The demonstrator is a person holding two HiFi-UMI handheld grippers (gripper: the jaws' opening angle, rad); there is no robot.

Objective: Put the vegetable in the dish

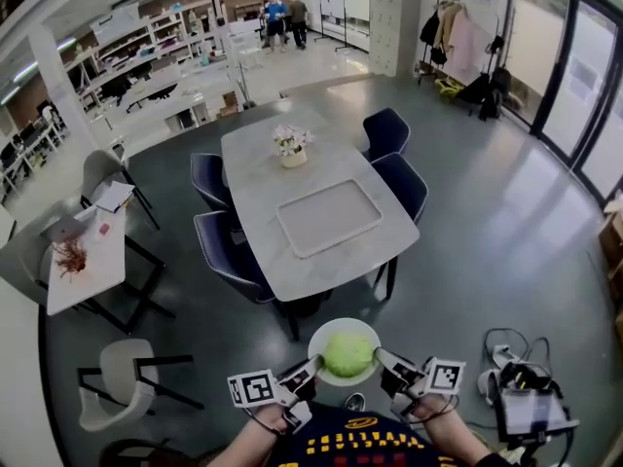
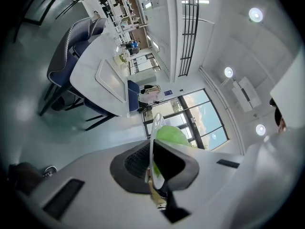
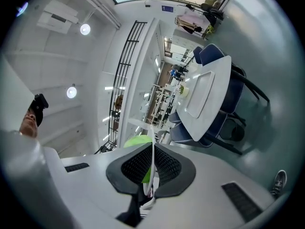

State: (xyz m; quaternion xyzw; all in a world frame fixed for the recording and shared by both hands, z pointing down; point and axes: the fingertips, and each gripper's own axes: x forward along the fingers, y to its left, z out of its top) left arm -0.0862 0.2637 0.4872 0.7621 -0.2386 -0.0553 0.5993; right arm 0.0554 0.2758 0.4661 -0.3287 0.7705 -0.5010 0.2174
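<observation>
Green and round, the vegetable (image 1: 348, 354) sits in the middle of a white dish (image 1: 321, 337) and fills most of it. The dish is held up off the grey floor (image 1: 487, 251), close in front of the person, and rests on no surface.

The left gripper (image 1: 310, 368) pinches the dish by its left rim. In the left gripper view the thin white edge (image 2: 153, 137) runs straight between the two dark pads, which press on it from both sides, and the green lump (image 2: 171, 135) shows just past them. The right gripper (image 1: 383, 362) grips the opposite rim in the same way. Its own view shows the rim (image 3: 153, 142) squeezed between the ribbed pads, with the vegetable (image 3: 138, 141) bulging on the far side. Each gripper carries a marker cube, and both cubes show in the head view on either side of the dish.

Beyond the dish and well apart from it stands a long pale table (image 1: 255, 188). A shallow rectangular tray (image 1: 288, 230) lies on its near half, and a small pot of flowers (image 1: 293, 144) stands farther back. Dark blue chairs (image 1: 231, 251) are tucked in along both long sides of the table.

To the left a smaller white table (image 1: 97, 270) has something reddish on it, and a white chair (image 1: 122, 382) stands nearer the person. At lower right a device with cables (image 1: 526, 407) lies on the floor.
</observation>
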